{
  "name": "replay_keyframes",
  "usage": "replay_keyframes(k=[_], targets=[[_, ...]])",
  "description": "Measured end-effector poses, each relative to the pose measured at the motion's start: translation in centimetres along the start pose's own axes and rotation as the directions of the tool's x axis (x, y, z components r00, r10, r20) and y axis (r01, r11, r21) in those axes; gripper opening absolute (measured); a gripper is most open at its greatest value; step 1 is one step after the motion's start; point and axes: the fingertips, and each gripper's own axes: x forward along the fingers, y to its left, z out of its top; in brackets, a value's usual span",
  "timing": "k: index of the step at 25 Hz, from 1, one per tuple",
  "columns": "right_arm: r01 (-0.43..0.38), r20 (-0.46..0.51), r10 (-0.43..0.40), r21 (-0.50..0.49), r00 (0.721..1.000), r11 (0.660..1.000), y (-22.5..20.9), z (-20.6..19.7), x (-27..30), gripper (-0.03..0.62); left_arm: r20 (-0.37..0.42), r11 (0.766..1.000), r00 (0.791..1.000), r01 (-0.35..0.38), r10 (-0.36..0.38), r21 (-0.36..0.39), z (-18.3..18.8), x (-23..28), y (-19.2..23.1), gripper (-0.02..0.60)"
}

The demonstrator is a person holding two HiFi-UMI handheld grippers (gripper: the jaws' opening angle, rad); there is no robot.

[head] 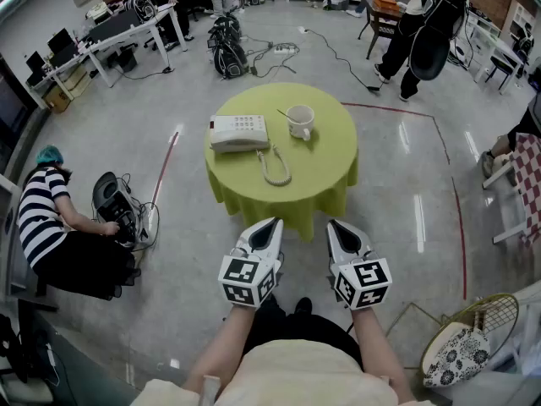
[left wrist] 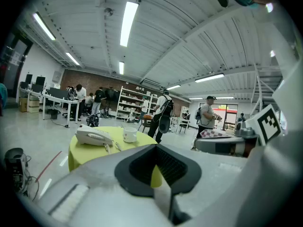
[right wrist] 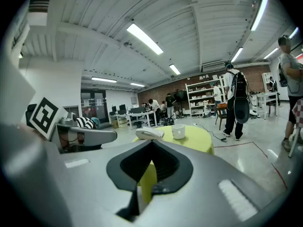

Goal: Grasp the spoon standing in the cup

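Observation:
A white cup stands on the round table with the yellow-green cloth, and a thin spoon leans out of it to the left. Beside it lies a white telephone with a coiled cord. Both grippers hover side by side short of the table's near edge, well away from the cup. My left gripper is shut and holds nothing; my right gripper looks shut and holds nothing too. The cup shows far ahead in the left gripper view, and the cup likewise in the right gripper view.
A person in a striped shirt sits on the floor at the left beside cabled equipment. A person with a dark backpack stands beyond the table. A wire chair with a patterned cushion is at the lower right. Red tape lines mark the floor.

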Motion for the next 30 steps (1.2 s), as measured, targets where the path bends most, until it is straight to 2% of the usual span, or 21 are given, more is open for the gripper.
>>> replay_keyframes(k=[17, 30], targets=[[-0.042, -0.002, 0.042, 0.029, 0.999, 0.999, -0.5, -0.4, 0.0, 0.002, 0.015, 0.998, 0.998, -0.059, 0.059, -0.017, 0.8, 0.3, 0.7, 0.015], [-0.011, -0.026, 0.013, 0.063, 1.0, 0.998, -4.2, -0.7, 3.4, 0.003, -0.026, 0.996, 0.997, -0.079, 0.078, -0.043, 0.6, 5.3, 4.2, 0.061]])
